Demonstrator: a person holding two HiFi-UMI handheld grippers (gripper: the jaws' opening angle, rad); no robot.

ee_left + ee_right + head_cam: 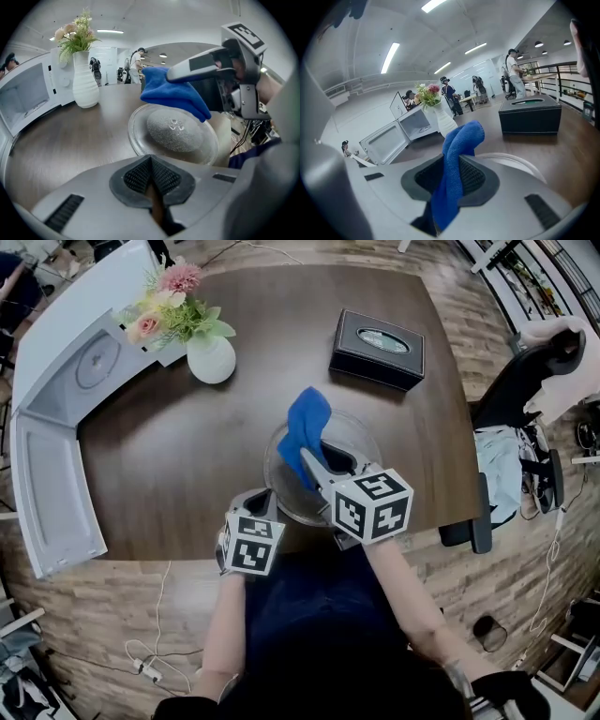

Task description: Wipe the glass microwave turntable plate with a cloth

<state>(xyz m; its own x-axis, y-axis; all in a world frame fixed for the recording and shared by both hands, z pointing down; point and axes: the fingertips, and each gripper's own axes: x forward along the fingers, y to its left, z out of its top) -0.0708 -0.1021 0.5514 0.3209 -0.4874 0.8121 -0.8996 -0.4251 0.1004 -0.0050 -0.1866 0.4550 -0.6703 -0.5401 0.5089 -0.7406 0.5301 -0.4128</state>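
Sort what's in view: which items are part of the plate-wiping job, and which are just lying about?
In the job:
- glass turntable plate on the table
- blue cloth, clamped in the right gripper
- left gripper, shut on nothing, by the plate's near rim

Lying about:
- open microwave
- vase of flowers
- black tissue box
- office chair

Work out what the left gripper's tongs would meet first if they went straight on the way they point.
Most likely the near rim of the round clear glass turntable plate, just past the shut tongs of the left gripper; depth is unclear.
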